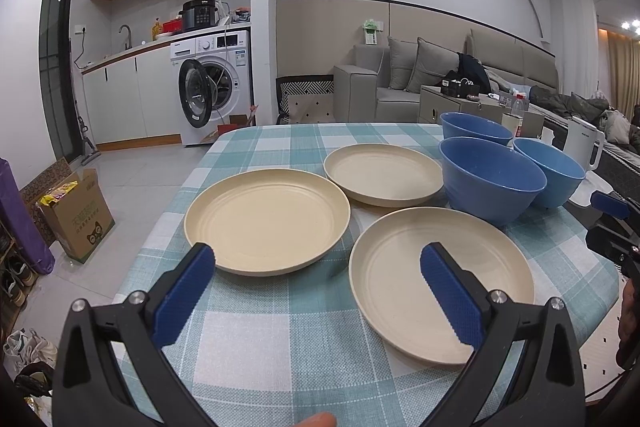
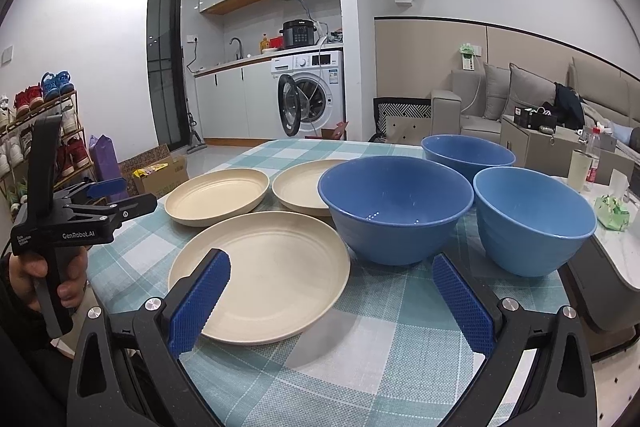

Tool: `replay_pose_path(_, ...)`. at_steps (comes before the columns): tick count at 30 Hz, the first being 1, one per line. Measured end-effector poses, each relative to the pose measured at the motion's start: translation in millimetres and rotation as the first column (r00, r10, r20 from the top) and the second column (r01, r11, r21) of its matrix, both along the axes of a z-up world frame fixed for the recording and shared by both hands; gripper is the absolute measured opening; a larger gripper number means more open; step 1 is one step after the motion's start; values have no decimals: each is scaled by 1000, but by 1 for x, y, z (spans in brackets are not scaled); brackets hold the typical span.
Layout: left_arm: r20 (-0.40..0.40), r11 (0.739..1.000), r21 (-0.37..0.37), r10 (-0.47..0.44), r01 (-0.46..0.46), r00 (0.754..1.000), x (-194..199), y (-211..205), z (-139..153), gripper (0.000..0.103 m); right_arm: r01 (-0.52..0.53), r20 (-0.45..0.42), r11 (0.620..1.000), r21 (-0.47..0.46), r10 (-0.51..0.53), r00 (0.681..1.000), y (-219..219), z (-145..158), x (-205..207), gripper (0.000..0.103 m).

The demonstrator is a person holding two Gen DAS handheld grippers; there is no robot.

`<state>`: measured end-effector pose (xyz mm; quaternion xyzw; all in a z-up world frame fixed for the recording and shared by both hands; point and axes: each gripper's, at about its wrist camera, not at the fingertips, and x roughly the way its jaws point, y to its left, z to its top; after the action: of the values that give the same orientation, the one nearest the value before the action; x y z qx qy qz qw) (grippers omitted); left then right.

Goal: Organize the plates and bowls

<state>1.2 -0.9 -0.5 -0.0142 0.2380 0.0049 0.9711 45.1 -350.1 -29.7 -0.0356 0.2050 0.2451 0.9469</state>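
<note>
Three cream plates lie on the checked tablecloth: a near plate (image 1: 436, 279) (image 2: 272, 267), a left plate (image 1: 266, 219) (image 2: 218, 201) and a far plate (image 1: 382, 173) (image 2: 300, 191). Three blue bowls stand to their right: a near bowl (image 1: 490, 181) (image 2: 394, 207), a right bowl (image 1: 554, 171) (image 2: 532, 219) and a far bowl (image 1: 474, 131) (image 2: 466, 153). My left gripper (image 1: 318, 259) is open, hovering above the table between the left and near plates. My right gripper (image 2: 332, 267) is open, above the near plate's right edge and just short of the near bowl. Neither holds anything.
The table (image 2: 360, 347) has a teal checked cloth. A white kettle (image 1: 584, 147) stands behind the right bowl, and a green wrapper (image 2: 612, 213) lies to the right. On the floor at left sits a cardboard box (image 1: 76, 215). A hand holds the left gripper's handle (image 2: 52, 267).
</note>
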Motion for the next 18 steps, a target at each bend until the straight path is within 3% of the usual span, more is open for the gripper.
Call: replay_pose_path(18,0,1000,1,0,0,1000,0,0,1,103,-7,10,1000,-11,7,1000,4,0,-3,103)
